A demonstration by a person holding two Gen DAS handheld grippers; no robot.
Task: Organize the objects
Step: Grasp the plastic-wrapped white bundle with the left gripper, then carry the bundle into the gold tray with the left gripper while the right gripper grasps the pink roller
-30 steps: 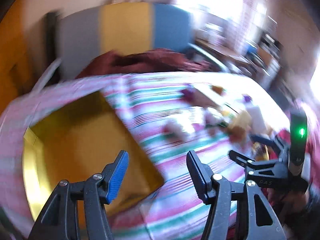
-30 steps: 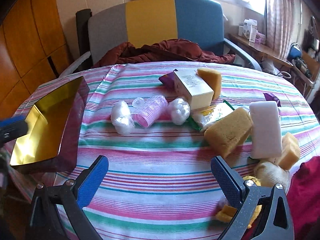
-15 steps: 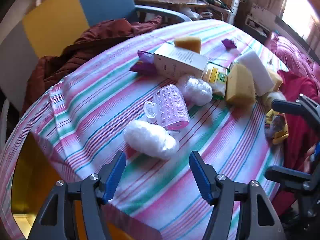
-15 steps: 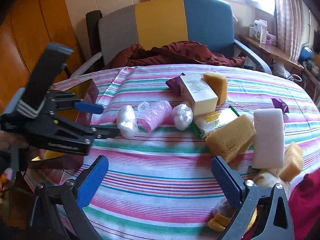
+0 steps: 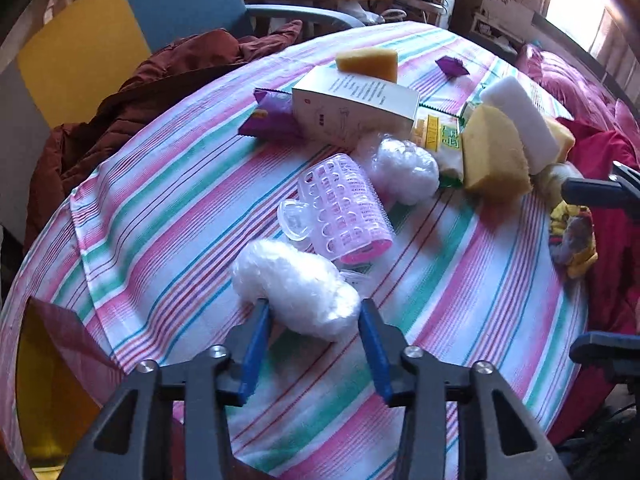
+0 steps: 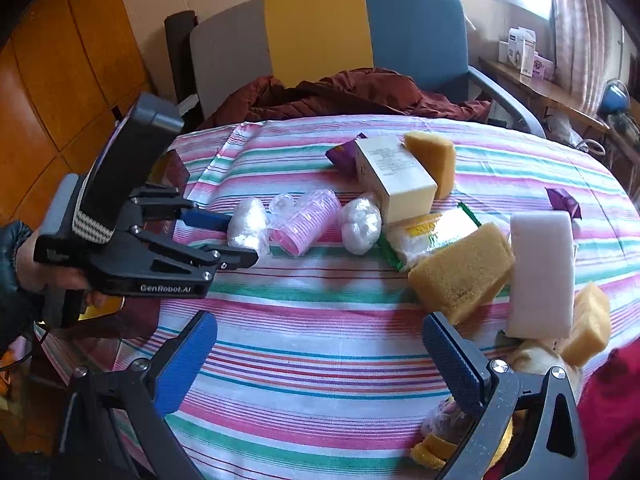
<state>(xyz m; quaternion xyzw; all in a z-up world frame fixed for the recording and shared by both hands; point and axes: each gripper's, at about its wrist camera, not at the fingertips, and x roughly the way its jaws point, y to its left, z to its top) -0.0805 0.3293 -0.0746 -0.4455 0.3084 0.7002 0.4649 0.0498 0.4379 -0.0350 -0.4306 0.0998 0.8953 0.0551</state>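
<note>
A white plastic-wrapped bundle (image 5: 296, 284) lies on the striped tablecloth (image 5: 160, 216). My left gripper (image 5: 314, 316) is open, its jaws on either side of the bundle's near end, not closed on it. From the right wrist view the left gripper (image 6: 236, 238) reaches the same bundle (image 6: 248, 226). A pink hair roller (image 5: 346, 208) and a second white bundle (image 5: 404, 170) lie just beyond. My right gripper (image 6: 320, 344) is open and empty above the near tablecloth.
A gold-lined tray (image 5: 44, 392) sits at the table's left edge. A white box (image 6: 394, 178), purple packets (image 5: 270, 118), yellow sponges (image 6: 460, 272), a white foam block (image 6: 540, 276) and a snack pack (image 6: 428, 232) crowd the right. A chair (image 6: 320, 36) with a maroon jacket stands behind.
My left gripper swung from over the tray toward the table's middle and closed in on the nearest white bundle, jaws now straddling it. The right gripper stayed nearly still.
</note>
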